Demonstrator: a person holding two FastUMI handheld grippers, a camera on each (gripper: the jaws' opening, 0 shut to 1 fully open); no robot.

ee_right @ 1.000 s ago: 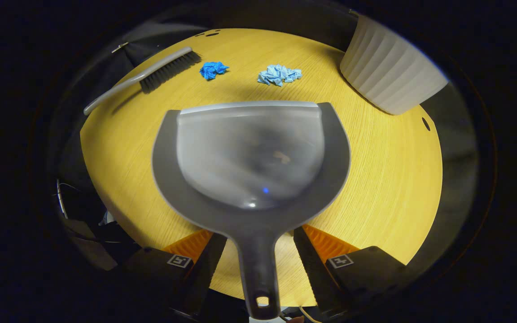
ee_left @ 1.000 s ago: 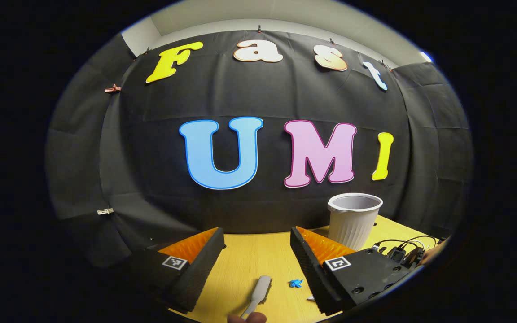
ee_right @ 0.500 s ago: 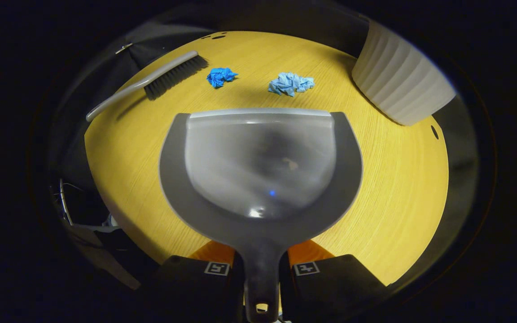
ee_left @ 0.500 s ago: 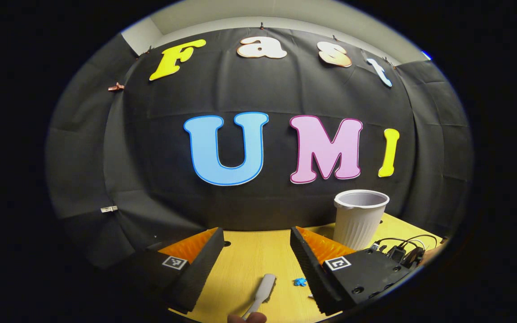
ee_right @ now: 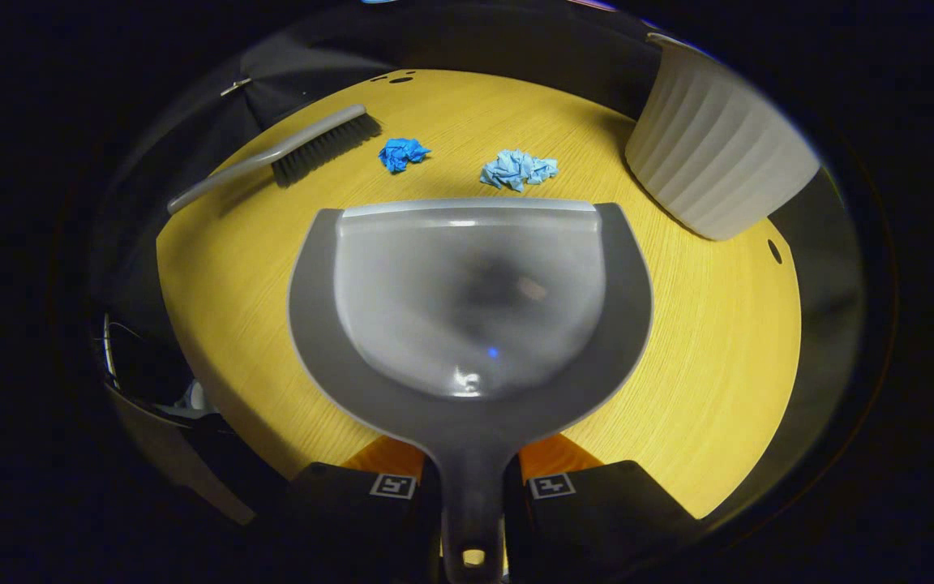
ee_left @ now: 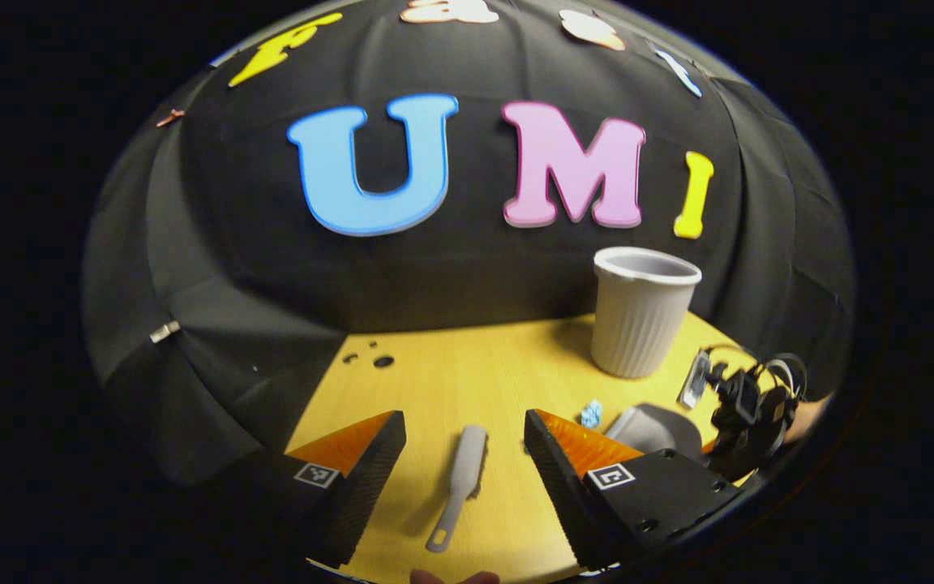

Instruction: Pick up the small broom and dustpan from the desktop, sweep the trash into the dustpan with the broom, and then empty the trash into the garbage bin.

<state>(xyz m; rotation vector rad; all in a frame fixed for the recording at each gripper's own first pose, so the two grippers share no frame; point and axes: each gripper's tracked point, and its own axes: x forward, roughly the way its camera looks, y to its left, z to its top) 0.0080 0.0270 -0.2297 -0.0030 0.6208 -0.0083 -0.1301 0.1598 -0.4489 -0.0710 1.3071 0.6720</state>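
In the right gripper view, my right gripper (ee_right: pixel 471 478) is shut on the handle of the grey dustpan (ee_right: pixel 467 300), whose pan lies flat on the yellow desktop (ee_right: pixel 702 341). Beyond its lip lie a dark blue paper wad (ee_right: pixel 402 153) and a pale blue paper wad (ee_right: pixel 518 169). The small grey broom (ee_right: pixel 293 154) rests at the far left. In the left gripper view, my left gripper (ee_left: pixel 464 426) is open above the broom (ee_left: pixel 459 483), which lies between its fingers. The dustpan (ee_left: pixel 655 428) and the right gripper (ee_left: pixel 747 410) show at the right, with the pale wad (ee_left: pixel 591 413) beside them.
A white ribbed garbage bin (ee_left: pixel 641 312) stands upright at the back right of the desktop, also at the upper right in the right gripper view (ee_right: pixel 714 162). Small holes (ee_left: pixel 374 357) mark the table's far left. Cables hang at the table's near-left edge (ee_right: pixel 114 357).
The right gripper has closed on the dustpan handle. The left gripper has tilted downward and moved forward, bringing the broom between its open fingers.
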